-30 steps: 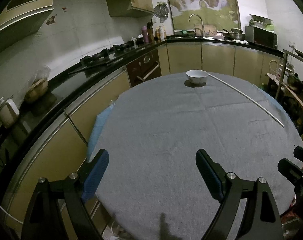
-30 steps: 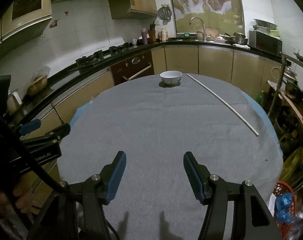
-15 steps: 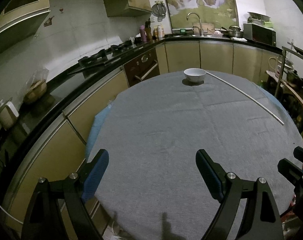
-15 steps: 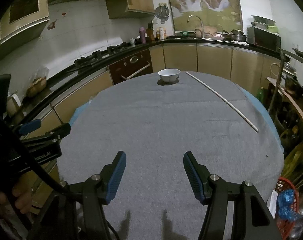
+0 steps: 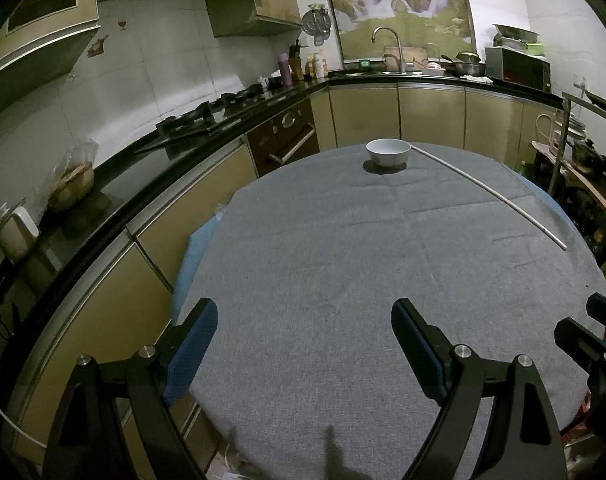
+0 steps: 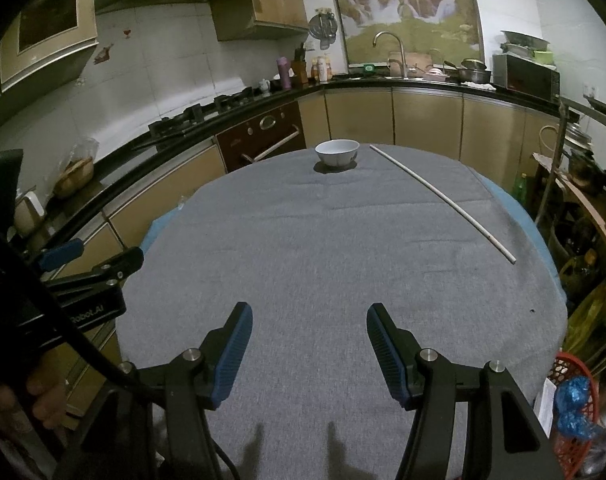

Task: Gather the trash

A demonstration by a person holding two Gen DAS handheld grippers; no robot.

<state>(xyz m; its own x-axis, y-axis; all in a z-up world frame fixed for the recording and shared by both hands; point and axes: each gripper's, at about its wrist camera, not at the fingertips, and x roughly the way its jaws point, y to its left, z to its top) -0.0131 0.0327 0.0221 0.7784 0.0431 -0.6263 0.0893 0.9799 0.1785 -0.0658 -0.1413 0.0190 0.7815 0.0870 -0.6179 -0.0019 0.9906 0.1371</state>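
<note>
A round table with a grey cloth (image 5: 343, 264) (image 6: 323, 264) fills both views. A white bowl (image 5: 387, 152) (image 6: 337, 152) stands at its far edge. A long thin white rod (image 5: 491, 192) (image 6: 443, 196) lies along the far right side. My left gripper (image 5: 305, 348) is open and empty over the near edge. My right gripper (image 6: 309, 354) is open and empty over the near part of the cloth. The left gripper also shows at the left of the right wrist view (image 6: 87, 268). A red basket (image 6: 575, 412) with blue crumpled trash (image 6: 575, 404) sits on the floor at the right.
A black kitchen counter (image 5: 183, 148) with beige cabinets curves round the left and back, with stove, oven (image 5: 291, 136), sink tap (image 5: 387, 46) and microwave (image 5: 517, 68). A cluttered shelf rack (image 6: 583, 168) stands right of the table.
Both views have shifted slightly; the bowl and rod sit a touch lower and nearer in the frames. Both grippers stay open and empty.
</note>
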